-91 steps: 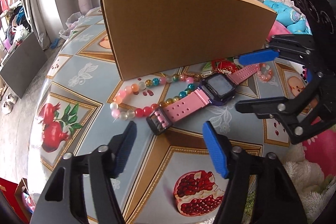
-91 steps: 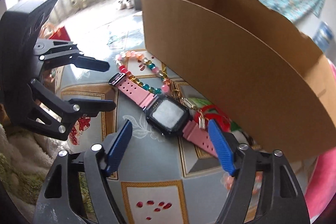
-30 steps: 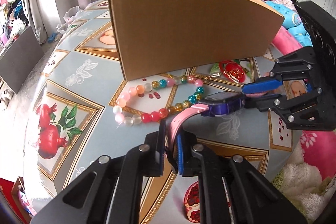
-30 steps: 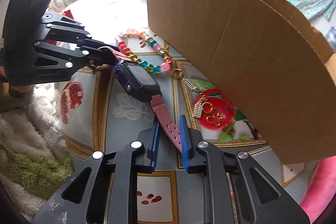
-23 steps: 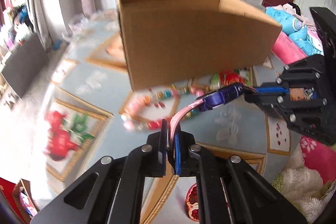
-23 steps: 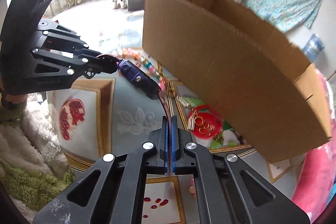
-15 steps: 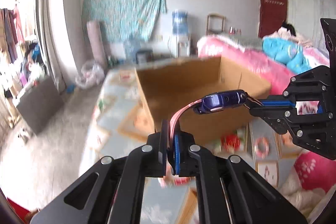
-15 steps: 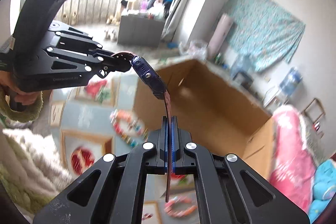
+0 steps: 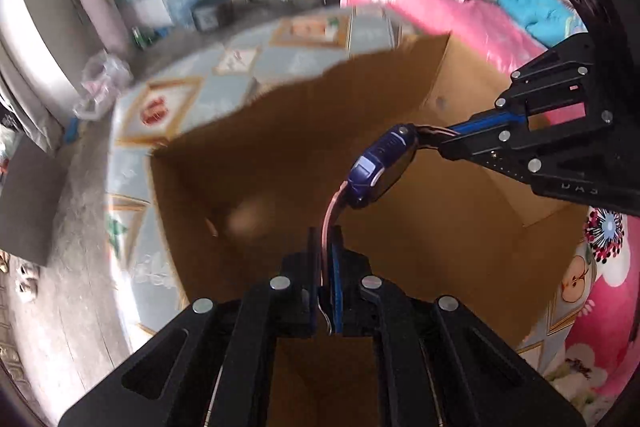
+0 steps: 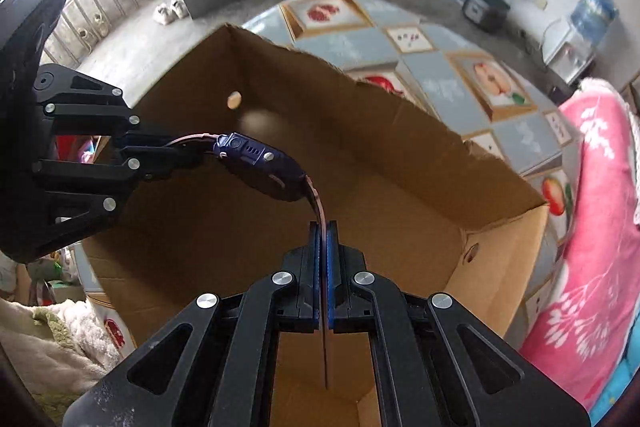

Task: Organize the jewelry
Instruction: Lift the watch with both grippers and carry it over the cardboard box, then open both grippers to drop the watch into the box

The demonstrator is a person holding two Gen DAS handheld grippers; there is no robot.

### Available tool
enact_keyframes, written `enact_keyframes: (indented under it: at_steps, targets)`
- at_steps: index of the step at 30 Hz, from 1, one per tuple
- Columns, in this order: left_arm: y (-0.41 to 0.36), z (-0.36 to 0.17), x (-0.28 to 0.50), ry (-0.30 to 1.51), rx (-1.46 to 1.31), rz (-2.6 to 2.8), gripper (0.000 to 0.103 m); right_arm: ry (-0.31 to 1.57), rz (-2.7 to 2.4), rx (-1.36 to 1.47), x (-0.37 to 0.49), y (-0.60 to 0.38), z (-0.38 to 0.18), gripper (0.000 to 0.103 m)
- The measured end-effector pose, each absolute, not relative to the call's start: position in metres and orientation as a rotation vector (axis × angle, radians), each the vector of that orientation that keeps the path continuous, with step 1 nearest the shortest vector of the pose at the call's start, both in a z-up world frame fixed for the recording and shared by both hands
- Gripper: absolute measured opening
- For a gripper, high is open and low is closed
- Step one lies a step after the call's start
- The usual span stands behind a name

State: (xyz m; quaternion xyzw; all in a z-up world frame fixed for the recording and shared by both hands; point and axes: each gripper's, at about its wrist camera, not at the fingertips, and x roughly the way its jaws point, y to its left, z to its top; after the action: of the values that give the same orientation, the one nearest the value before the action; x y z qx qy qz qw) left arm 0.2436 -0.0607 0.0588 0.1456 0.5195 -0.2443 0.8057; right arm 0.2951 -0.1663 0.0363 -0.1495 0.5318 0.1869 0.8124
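The left gripper is seen clenched on one pink strap end of a smartwatch, and the right gripper is clenched on the other strap end, the pads pressed flat on the thin band. The watch is thus held slung between the two, in the air above the open cardboard box, its purple case at the top of the arc. The watch is judged light; the straps are soft and bend freely, while the case is stiff and its screen could be scratched. The strap ends are judged the sound places to take hold, and slippage from the narrow pads is possible. Nothing is seen between watch and box floor. Around the box a patterned tablecloth and a pink blanket are seen, both clear of the way down
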Motion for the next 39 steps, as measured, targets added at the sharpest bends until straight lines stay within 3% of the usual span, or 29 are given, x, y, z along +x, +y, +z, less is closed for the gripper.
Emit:
enact_keyframes:
  at_steps: [4,6,7,9,10,15,21,29,34,39]
  targets:
    - [-0.070,0.042,0.277,1.240,0.298,-0.520,0.006,1.250,0.421,-0.319,0.320,-0.170,0.011,0.001]
    - [-0.076,0.036,0.287,1.276,0.315,-0.506,0.008,1.296,0.423,-0.305,0.329,-0.178,0.006,0.008]
    - [-0.077,0.032,0.291,1.303,0.318,-0.496,0.013,1.312,0.414,-0.305,0.335,-0.182,0.003,0.009]
    - [-0.075,0.028,0.297,1.325,0.311,-0.466,0.032,1.293,0.373,-0.328,0.347,-0.184,0.000,0.029]
    - [-0.072,0.029,0.299,1.316,0.300,-0.457,0.038,1.272,0.356,-0.344,0.349,-0.186,0.001,0.034]
    - [-0.064,0.049,0.297,1.206,0.263,-0.445,0.044,1.188,0.338,-0.299,0.345,-0.198,0.016,0.037]
    - [-0.043,0.101,0.269,1.016,0.231,-0.430,0.060,1.031,0.298,-0.210,0.321,-0.215,0.051,0.044]
    - [0.021,0.153,0.170,0.789,0.110,-0.455,0.081,0.692,0.382,-0.028,0.178,-0.232,0.110,0.058]
    - [0.057,0.127,0.109,0.794,-0.033,-0.481,0.089,0.653,0.520,0.176,0.101,-0.231,0.087,0.061]
    - [0.060,0.044,0.077,0.926,-0.059,-0.345,0.091,0.793,0.526,0.337,0.090,-0.184,0.012,0.061]
